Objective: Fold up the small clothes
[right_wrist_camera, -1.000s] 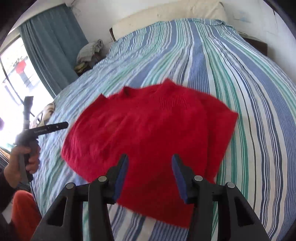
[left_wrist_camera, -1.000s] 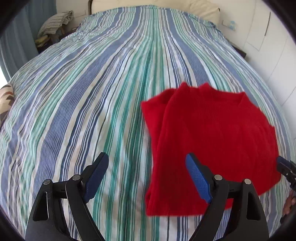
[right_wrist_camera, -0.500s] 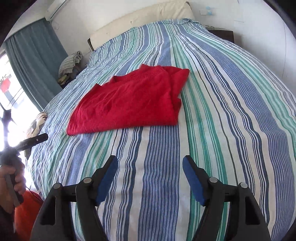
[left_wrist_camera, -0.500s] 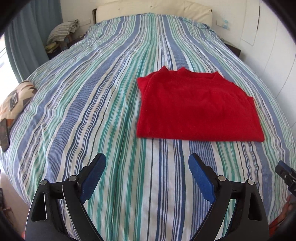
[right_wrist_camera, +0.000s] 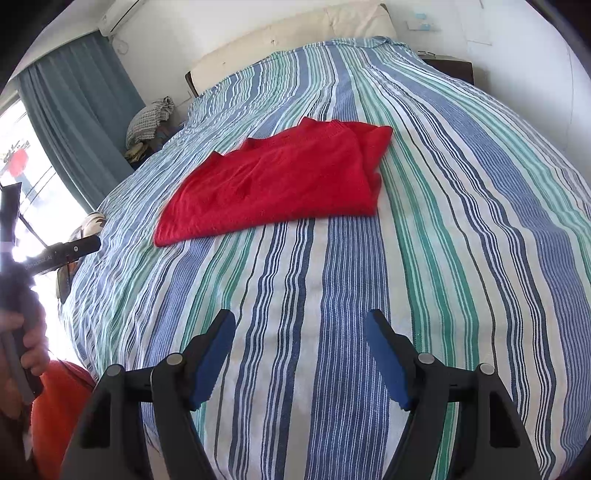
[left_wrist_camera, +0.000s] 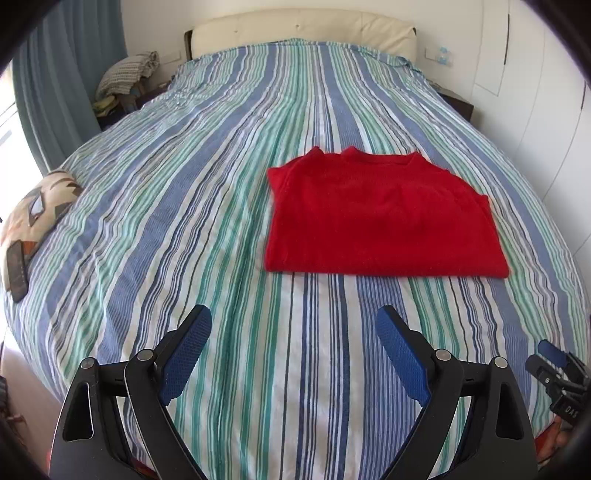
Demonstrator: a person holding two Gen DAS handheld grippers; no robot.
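A red knit sweater [left_wrist_camera: 380,218] lies folded into a rectangle on the striped bed [left_wrist_camera: 221,184], collar at the far side. It also shows in the right wrist view [right_wrist_camera: 280,181], with the folded layers stacked at its right edge. My left gripper [left_wrist_camera: 293,332] is open and empty, held back above the bed's near end, well short of the sweater. My right gripper [right_wrist_camera: 299,336] is open and empty too, also well short of the sweater. The right gripper's tip shows in the left wrist view [left_wrist_camera: 557,373]; the hand-held left gripper shows in the right wrist view [right_wrist_camera: 22,258].
A patterned cushion [left_wrist_camera: 33,218] lies at the bed's left edge. A cream headboard [left_wrist_camera: 303,29] stands at the far end. A pile of cloth [left_wrist_camera: 125,74] sits on a bedside stand by the blue curtain [left_wrist_camera: 55,81]. White cupboards [left_wrist_camera: 535,92] line the right wall.
Both grippers have pulled back from the sweater toward the bed's near end and opened wider. The sweater now lies flat and farther away in both views.
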